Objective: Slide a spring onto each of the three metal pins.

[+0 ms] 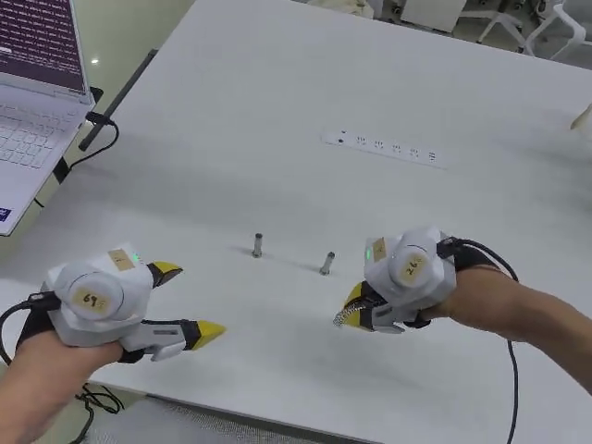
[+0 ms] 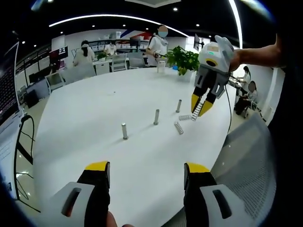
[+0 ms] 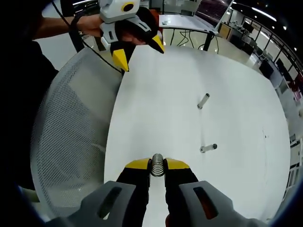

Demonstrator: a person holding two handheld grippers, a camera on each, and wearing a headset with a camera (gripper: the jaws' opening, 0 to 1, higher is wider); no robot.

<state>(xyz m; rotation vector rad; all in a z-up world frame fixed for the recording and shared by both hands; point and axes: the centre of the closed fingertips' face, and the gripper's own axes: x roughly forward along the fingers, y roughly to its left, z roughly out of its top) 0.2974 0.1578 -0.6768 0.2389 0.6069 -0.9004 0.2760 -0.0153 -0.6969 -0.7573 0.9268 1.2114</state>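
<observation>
While my right gripper point(image 3: 157, 166) has its yellow-tipped jaws drawn almost together, it pinches a small coiled wire spring point(image 3: 157, 162) between the tips, which I see end-on, above the matte white tabletop point(image 3: 189, 71). My left gripper point(image 2: 147, 168) is spread wide with nothing between its jaws, over the near edge of the table. In the left gripper view I see three short, smooth metal cylinders standing upright in a slanting row: the near pin point(image 2: 124, 131), the middle pin point(image 2: 156, 117) and the far pin point(image 2: 178, 105), all bare. Two more coils lie flat near the far end of that row, one loose spring point(image 2: 178, 127) and a second loose spring point(image 2: 185, 117). A grey mesh chair back point(image 3: 71, 132) sits at the table's edge.
</observation>
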